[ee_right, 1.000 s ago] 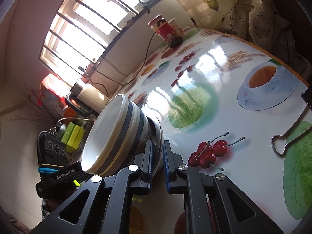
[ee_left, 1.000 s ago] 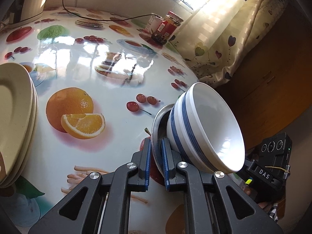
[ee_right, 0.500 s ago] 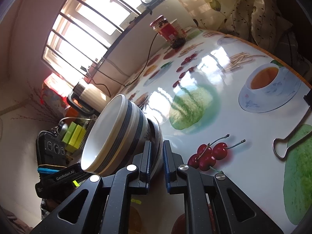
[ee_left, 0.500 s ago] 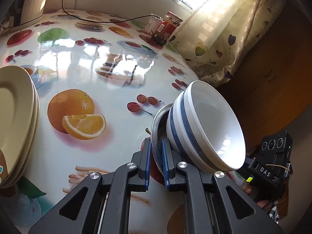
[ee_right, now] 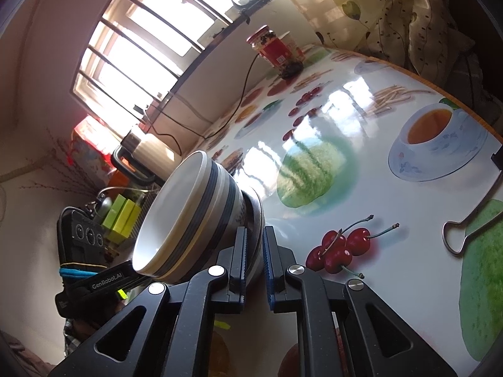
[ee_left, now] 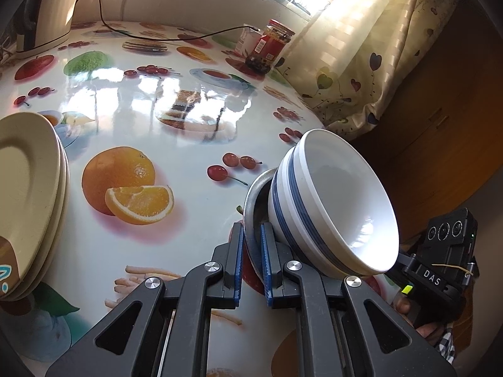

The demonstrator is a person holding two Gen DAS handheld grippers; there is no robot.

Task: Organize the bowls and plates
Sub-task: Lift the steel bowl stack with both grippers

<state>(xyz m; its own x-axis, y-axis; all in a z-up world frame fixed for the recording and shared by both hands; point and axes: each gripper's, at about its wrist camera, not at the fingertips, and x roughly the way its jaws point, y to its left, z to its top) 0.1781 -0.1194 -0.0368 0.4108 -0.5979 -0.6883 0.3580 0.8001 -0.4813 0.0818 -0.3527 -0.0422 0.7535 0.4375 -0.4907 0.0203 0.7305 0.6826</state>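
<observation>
Left wrist view: left gripper (ee_left: 251, 259) pinches the rim of a shallow metal dish (ee_left: 253, 207) nesting white blue-banded ceramic bowls (ee_left: 333, 204); stacked cream plates (ee_left: 28, 188) sit far left (glossy fruit-print table (ee_left: 132, 100) lies bare ahead). Right wrist view: right gripper (ee_right: 254, 259) clamps the dish's opposite rim (ee_right: 256, 220), bowls (ee_right: 188, 213) tilted left, bare tabletop (ee_right: 377, 188) rightward.

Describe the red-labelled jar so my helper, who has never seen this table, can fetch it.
Look at the fruit-print table, at its far edge under the window beside the curtain. The jar has a red label, unlike the pale container beside it.
</observation>
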